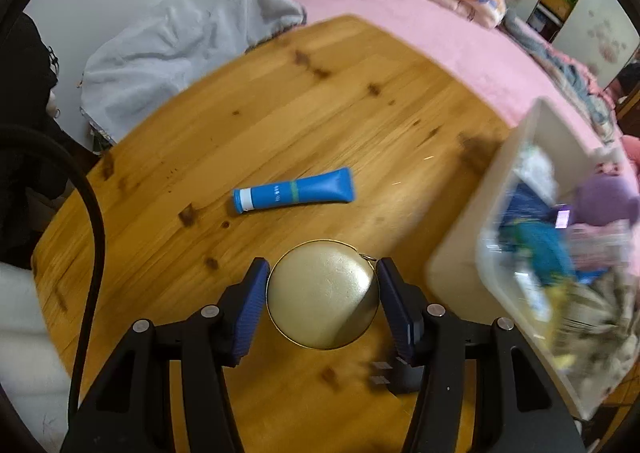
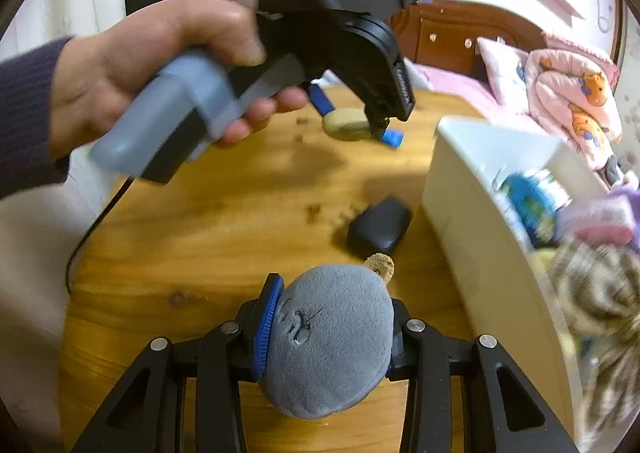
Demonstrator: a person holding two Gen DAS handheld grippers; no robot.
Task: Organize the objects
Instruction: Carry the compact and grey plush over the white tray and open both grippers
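— Our left gripper [image 1: 322,295] clamps the gold round tin [image 1: 322,293] over the wooden table [image 1: 280,113]; blue tube [image 1: 294,195] lies beyond.
— Our right gripper [image 2: 326,337] squeezes the grey plush toy [image 2: 326,341], near the white bin [image 2: 472,213].

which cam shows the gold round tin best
The left wrist view: the gold round tin sits close and sharp between the left tongs, top fully visible. The right wrist view shows it only small, distant and partly hidden by those tongs.
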